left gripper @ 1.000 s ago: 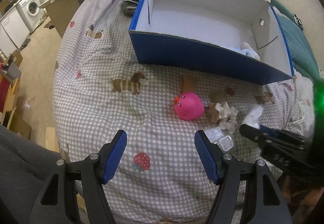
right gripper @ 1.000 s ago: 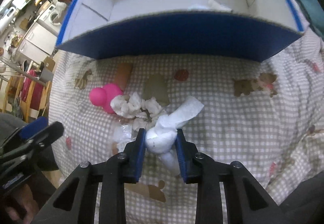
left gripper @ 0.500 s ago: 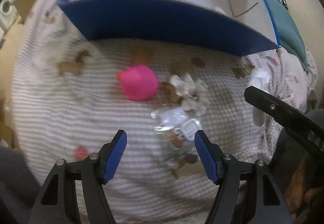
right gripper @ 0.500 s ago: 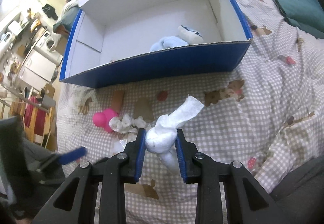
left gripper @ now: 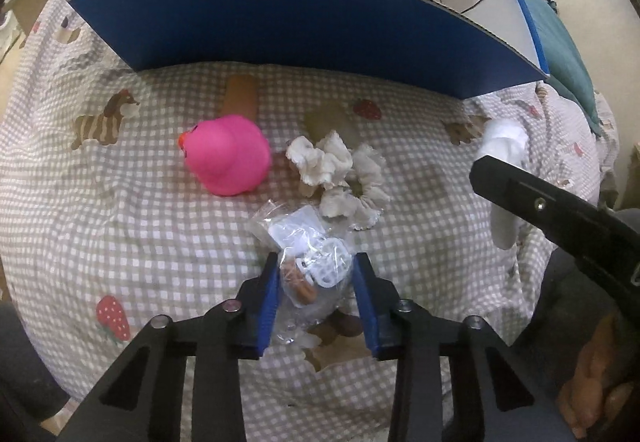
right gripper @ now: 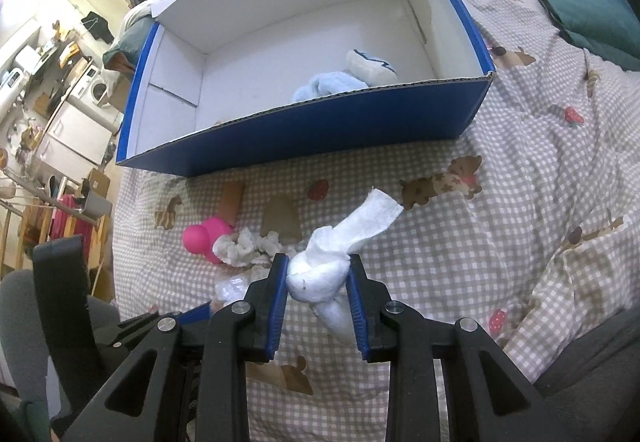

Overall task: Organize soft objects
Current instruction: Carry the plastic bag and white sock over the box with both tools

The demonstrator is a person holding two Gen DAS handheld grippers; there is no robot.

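Left tongs [left gripper: 316,286] have closed around crinkly clear packet [left gripper: 308,262], seemingly pinching; right tongs [right gripper: 318,284] pinch knotted white cloth [right gripper: 324,266].

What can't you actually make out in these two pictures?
- Left wrist view: the box floor, hidden by its blue front wall.
- Left wrist view: what the clear plastic bag holds; crinkled film blurs it.
- Right wrist view: the blue plush, lower part behind the box wall.

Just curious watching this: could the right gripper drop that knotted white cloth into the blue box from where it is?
Probably yes. The right gripper holds the knotted white cloth above the bedspread, and the blue box lies straight ahead with its top open. Only its front wall must be cleared.
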